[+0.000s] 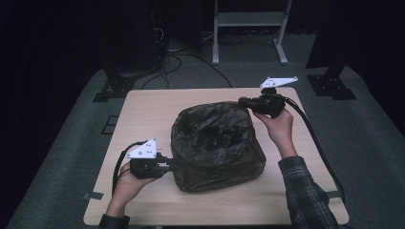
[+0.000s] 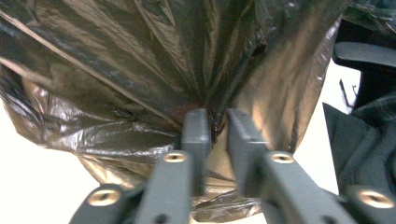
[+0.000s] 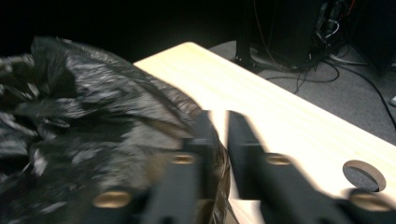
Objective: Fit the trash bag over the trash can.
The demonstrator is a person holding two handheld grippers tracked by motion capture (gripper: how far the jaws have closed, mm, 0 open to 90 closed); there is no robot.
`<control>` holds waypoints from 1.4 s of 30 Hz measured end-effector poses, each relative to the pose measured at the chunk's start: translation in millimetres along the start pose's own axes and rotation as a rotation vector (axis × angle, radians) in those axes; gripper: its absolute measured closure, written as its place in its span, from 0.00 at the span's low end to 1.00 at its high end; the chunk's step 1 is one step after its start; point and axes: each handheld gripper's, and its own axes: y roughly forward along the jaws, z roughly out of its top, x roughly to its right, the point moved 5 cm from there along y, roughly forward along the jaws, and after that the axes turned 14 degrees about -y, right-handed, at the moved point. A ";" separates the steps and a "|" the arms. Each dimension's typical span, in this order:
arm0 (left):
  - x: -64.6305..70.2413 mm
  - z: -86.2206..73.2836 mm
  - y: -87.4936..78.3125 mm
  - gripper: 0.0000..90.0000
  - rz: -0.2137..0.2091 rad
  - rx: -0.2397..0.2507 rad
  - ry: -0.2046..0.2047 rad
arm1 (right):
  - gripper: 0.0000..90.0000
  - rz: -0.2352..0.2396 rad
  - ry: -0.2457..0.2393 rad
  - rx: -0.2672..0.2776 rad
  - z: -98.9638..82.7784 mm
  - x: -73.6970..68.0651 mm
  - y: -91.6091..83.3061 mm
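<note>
A black plastic bag [image 1: 217,145] sits at the middle of the bench [image 1: 143,107], mouth gaping. A fold of its near side is pinched by the left tongs [image 2: 215,122]. The right tongs [image 3: 219,126], narrowly parted, are beside the far rim, gripping nothing; closing the bag is judged barely begun.

Bin bag [image 1: 217,145] sits mid-table [image 1: 143,109], mouth up. Left gripper [image 1: 168,165] at bag's near-left side, film pinched btwn jaws. Right gripper [image 1: 244,101] at far-right rim of bag. Frame legs [image 1: 248,33] on floor behind table; cables [image 1: 176,62] behind, left.
</note>
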 end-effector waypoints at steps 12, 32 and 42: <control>-3.0 -4.3 -9.6 0.18 0.080 0.025 -0.083 | 0.25 -0.010 -0.047 0.093 19.1 -14.3 -33.5; -16.6 -69.0 -23.3 0.00 0.308 -0.061 -0.158 | 0.11 0.101 -0.188 0.078 53.1 -74.8 -53.9; -36.7 -100.8 -10.9 0.00 0.373 -0.191 -0.215 | 0.11 0.149 -0.243 -0.032 58.8 -92.2 -36.6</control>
